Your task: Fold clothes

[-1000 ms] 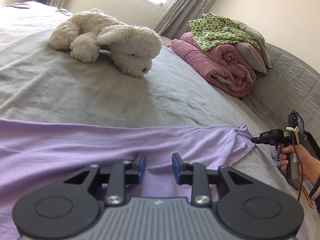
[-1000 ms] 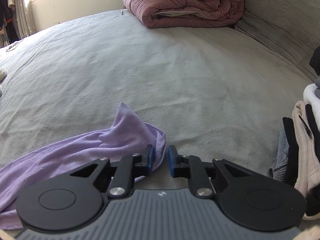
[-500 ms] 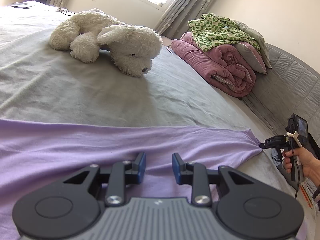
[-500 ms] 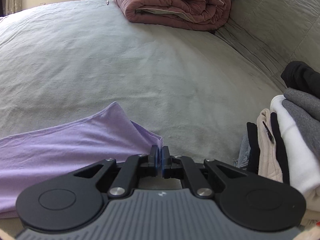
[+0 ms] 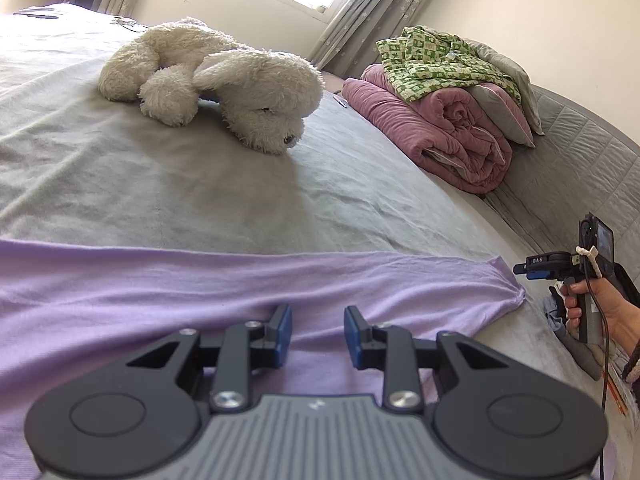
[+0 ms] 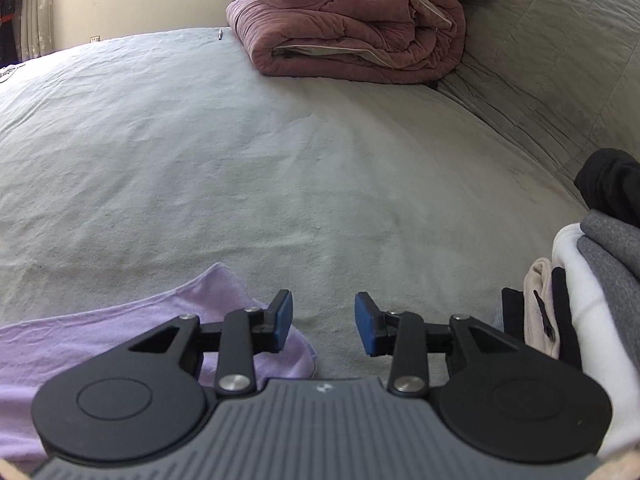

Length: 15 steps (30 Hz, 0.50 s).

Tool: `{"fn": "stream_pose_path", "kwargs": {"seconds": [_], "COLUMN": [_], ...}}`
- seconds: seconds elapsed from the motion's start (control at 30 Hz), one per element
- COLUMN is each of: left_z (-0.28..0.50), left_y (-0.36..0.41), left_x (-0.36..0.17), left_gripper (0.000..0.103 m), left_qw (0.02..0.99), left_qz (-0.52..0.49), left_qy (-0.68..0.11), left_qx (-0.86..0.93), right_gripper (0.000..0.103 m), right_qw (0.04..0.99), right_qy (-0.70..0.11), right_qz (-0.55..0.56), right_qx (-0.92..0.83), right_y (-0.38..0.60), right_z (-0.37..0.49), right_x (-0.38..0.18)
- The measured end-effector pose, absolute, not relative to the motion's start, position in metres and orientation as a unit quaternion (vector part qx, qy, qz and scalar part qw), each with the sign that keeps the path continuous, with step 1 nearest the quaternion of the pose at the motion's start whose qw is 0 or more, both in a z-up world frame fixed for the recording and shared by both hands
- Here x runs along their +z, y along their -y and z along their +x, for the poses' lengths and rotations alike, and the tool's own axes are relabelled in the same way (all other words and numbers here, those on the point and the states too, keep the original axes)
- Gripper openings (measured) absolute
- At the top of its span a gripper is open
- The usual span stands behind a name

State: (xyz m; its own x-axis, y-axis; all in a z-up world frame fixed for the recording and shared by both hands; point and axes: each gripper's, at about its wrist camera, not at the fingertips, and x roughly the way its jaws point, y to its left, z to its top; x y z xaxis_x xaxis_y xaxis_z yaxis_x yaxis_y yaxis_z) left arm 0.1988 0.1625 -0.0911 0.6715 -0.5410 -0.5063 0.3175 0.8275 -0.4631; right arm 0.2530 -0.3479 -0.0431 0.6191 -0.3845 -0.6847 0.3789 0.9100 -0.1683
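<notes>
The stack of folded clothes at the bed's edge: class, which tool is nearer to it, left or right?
Right. The right tool sits just beside the stack of folded clothes, jaws opening with nothing between them. The left tool hovers over the purple garment, farther away.

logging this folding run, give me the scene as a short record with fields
surface: grey bed sheet
garment: lilac thin knit garment, spread flat across the near bed
left gripper: jaws apart over the garment, not pinching it
right gripper: jaws opening, nothing between them; garment corner lies beside its left finger
nearby: white plush dog; folded mauve quilt; stack of folded clothes on the right
</notes>
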Motion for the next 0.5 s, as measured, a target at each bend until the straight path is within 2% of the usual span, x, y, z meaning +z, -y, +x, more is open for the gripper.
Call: {"fn": "stream_pose_path", "kwargs": {"seconds": [0.3, 0.5], "left_z": [0.200, 0.199], "left_y": [-0.162, -0.162], "left_x": [-0.091, -0.091], "left_gripper": [0.030, 0.030], "left_qw": [0.898, 0.898], "left_qz": [-0.172, -0.171], "left_qy": [-0.328, -0.327], "left_qx": [-0.239, -0.239], "right_gripper": [0.040, 0.042], "right_qw": [0.903, 0.897], "right_qy": [-0.400, -0.426], "right_qz": [0.041, -0.011], "right_qx": [-0.154, -0.120], "right_y": [0.348, 0.330], "right_z": [0.262, 0.258], "right_x": [-0.042, -0.052]}}
